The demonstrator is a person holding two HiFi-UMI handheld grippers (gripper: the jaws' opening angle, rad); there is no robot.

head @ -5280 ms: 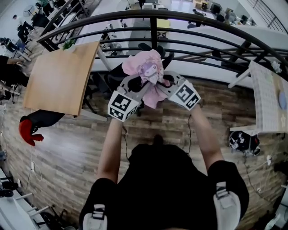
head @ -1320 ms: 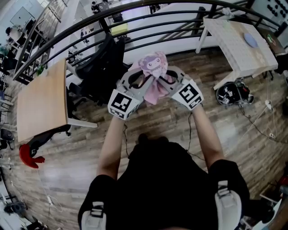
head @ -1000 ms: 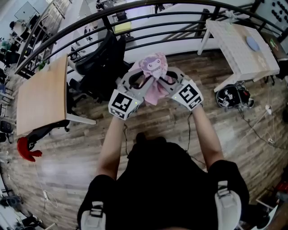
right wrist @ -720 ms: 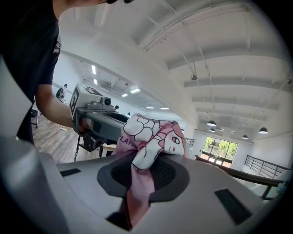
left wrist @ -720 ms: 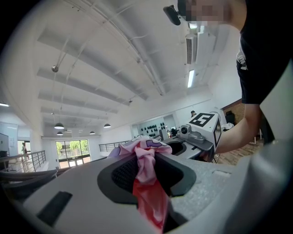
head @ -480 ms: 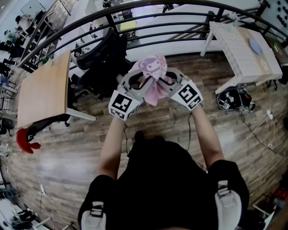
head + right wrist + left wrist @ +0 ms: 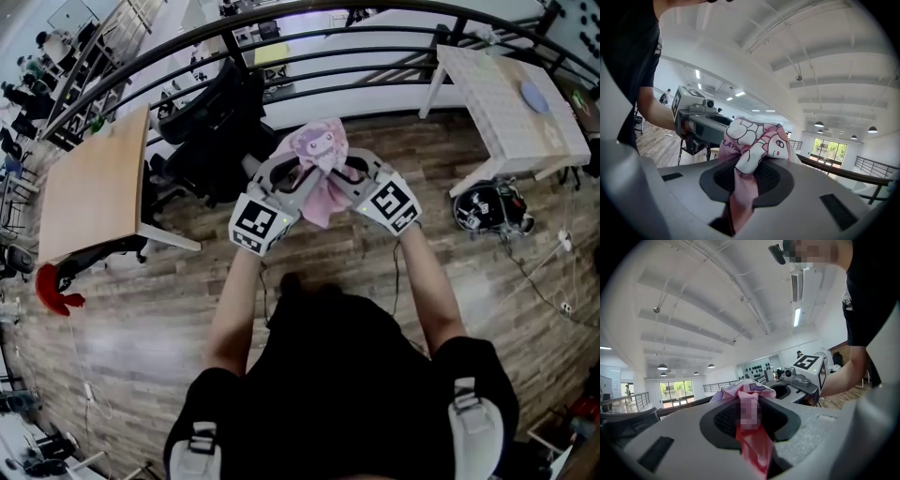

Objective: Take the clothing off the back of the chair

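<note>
A pink garment (image 7: 319, 150) with a cartoon print hangs bunched in the air in front of the person, clear of the black office chair (image 7: 220, 117) at the upper left. My left gripper (image 7: 300, 171) is shut on its left side and my right gripper (image 7: 343, 171) on its right side. In the left gripper view the cloth (image 7: 740, 392) is pinched in the left gripper (image 7: 750, 423), with the right gripper's marker cube (image 7: 808, 373) beyond. The right gripper view shows the printed fabric (image 7: 757, 138) clamped in the right gripper (image 7: 743, 183).
A wooden table (image 7: 89, 183) stands at the left and a white table (image 7: 506, 103) at the upper right. A black railing (image 7: 375, 42) curves behind. A black bag (image 7: 487, 206) with cables lies on the wood floor at the right, and a red thing (image 7: 52, 286) at the left.
Both grippers keep their hold on the garment and barely move. Since the earliest frame the chair has gone from right behind the garment to the upper left of the view.
</note>
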